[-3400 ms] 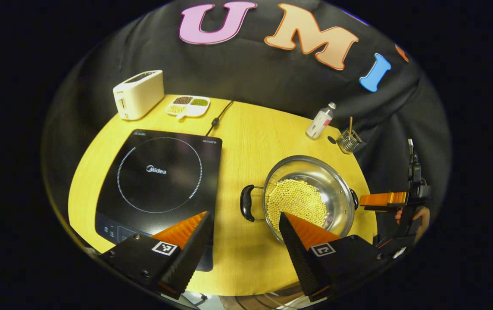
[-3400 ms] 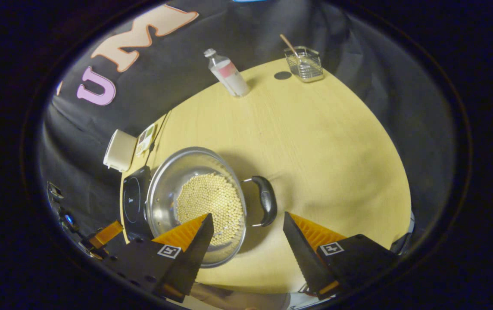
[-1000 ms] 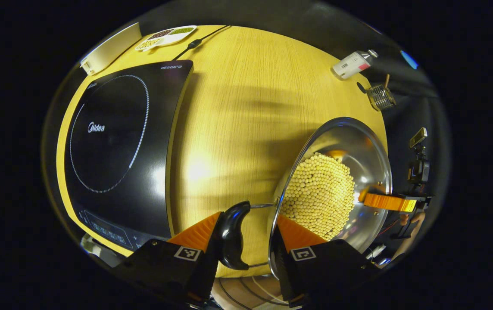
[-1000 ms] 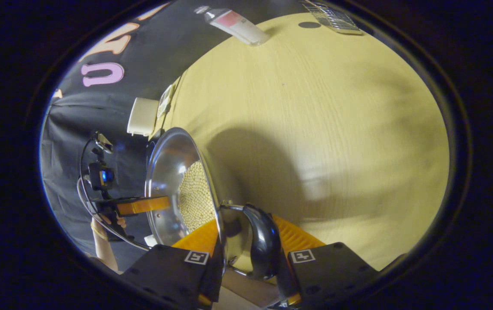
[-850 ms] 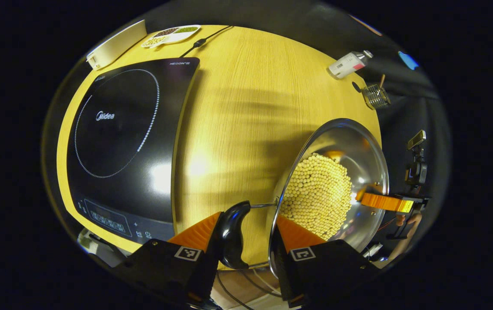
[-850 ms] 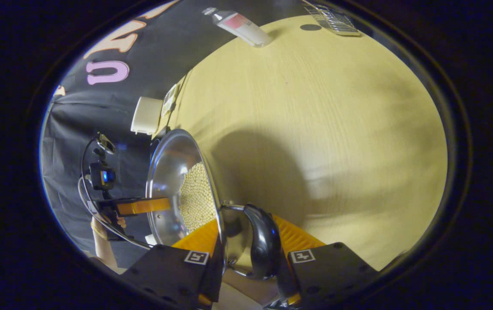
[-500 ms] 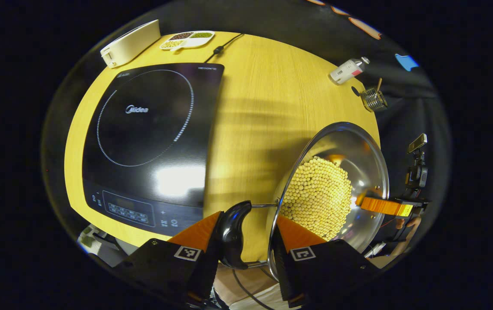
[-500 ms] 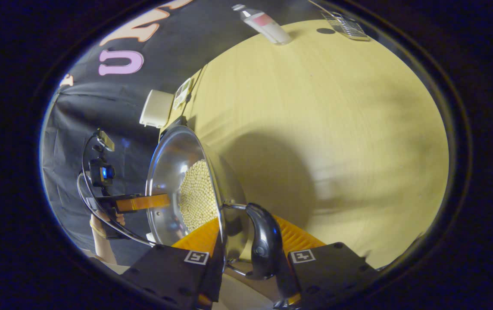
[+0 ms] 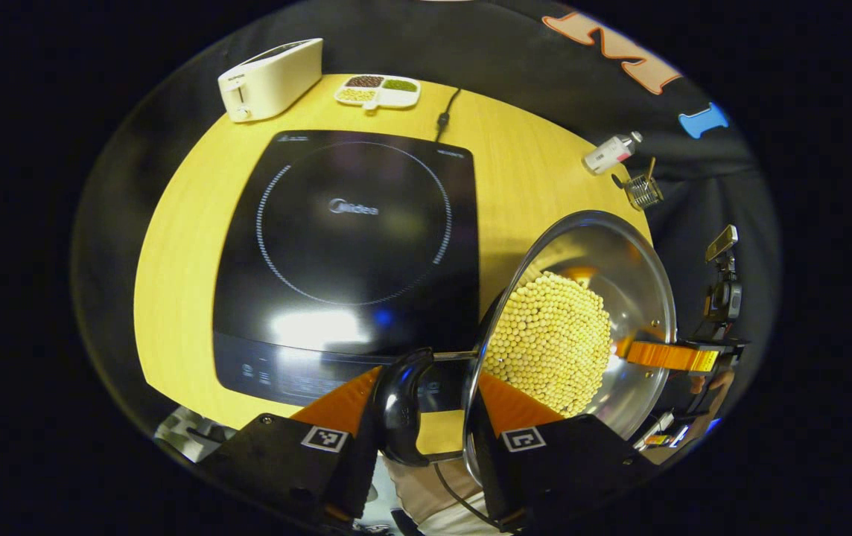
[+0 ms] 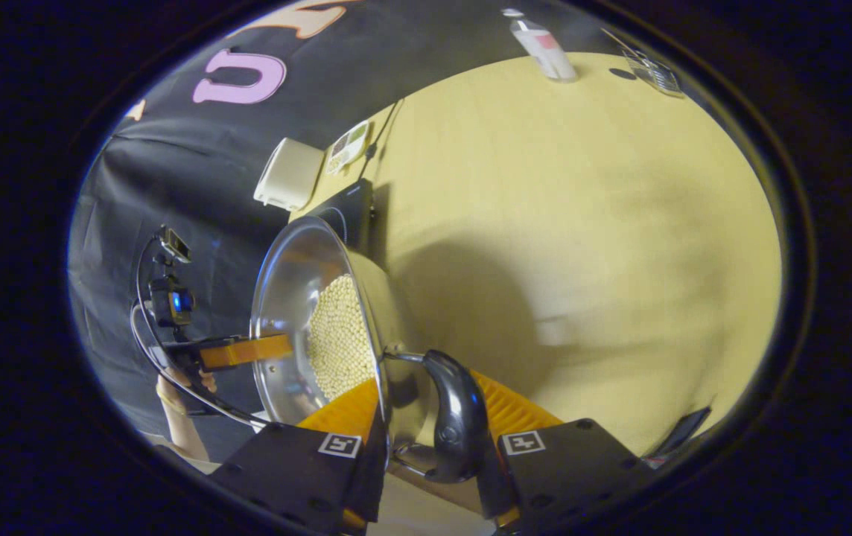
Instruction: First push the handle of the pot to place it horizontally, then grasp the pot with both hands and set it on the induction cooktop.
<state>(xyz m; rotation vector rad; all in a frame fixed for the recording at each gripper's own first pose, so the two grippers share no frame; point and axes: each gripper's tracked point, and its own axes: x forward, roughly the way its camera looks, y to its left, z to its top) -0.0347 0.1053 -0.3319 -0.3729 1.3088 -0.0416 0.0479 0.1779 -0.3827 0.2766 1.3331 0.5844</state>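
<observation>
A steel pot (image 9: 605,268) filled with small yellow beans hangs above the wooden table (image 9: 180,246). My left gripper (image 9: 426,381) is shut on its near black handle (image 9: 398,408). The pot's left side overlaps the right front corner of the black induction cooktop (image 9: 351,238). In the right gripper view, my right gripper (image 10: 426,387) is shut on the opposite black handle (image 10: 457,420) of the pot (image 10: 296,298). Each view shows the other gripper on the pot's far side: the right gripper (image 9: 668,356) and the left gripper (image 10: 246,351), with a hand (image 10: 176,391) behind it.
A white toaster (image 9: 269,68) and a divided dish of beans (image 9: 377,88) stand behind the cooktop, whose cord (image 9: 447,112) runs to the back. A small bottle (image 9: 611,152) and a glass holder with a stick (image 9: 643,192) sit at the back right edge.
Both grippers, open beside the pot 3.4 s ago, have shut on its handles. Over the last second the pot has travelled left, from over bare table to overlapping the cooktop's corner.
</observation>
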